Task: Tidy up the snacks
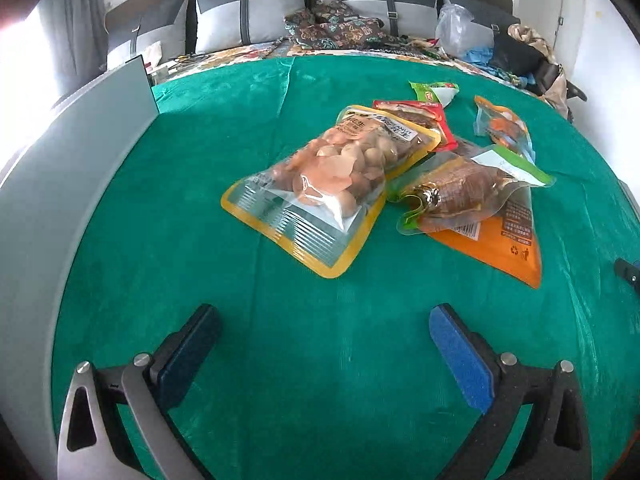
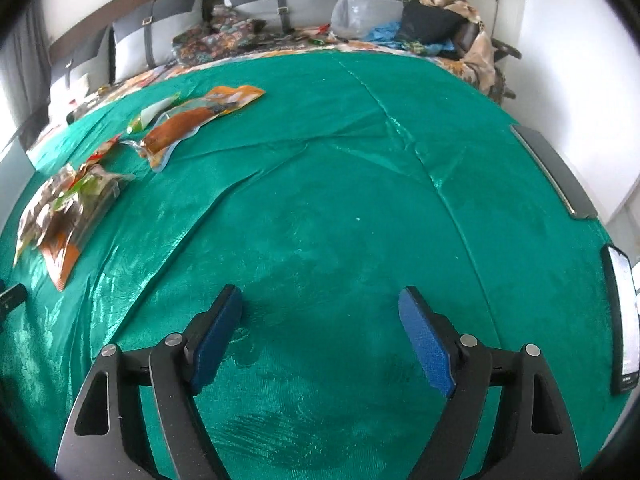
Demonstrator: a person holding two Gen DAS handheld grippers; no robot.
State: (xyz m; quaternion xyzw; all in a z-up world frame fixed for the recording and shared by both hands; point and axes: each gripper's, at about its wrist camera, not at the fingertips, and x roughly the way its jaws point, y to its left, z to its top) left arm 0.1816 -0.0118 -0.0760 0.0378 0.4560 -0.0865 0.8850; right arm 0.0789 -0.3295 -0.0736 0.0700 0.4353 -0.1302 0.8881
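Both grippers empty over green cloth [image 1: 200, 200].
I saw left gripper [image 1: 324, 326] spread wide, peanut bag [image 1: 320, 184] at 12 o'clock; right gripper [image 2: 320, 308] spread too, snack packets [image 2: 72, 208] at 10 o'clock.

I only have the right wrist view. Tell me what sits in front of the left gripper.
Observer: A yellow-edged clear bag lies flat on the green cloth, straight ahead of the left gripper.
Operator: Report its fingers.
Observer: Spread wide, nothing between them.
Operator: Say what is to its left.
Observer: A grey panel stands along the cloth's left edge.
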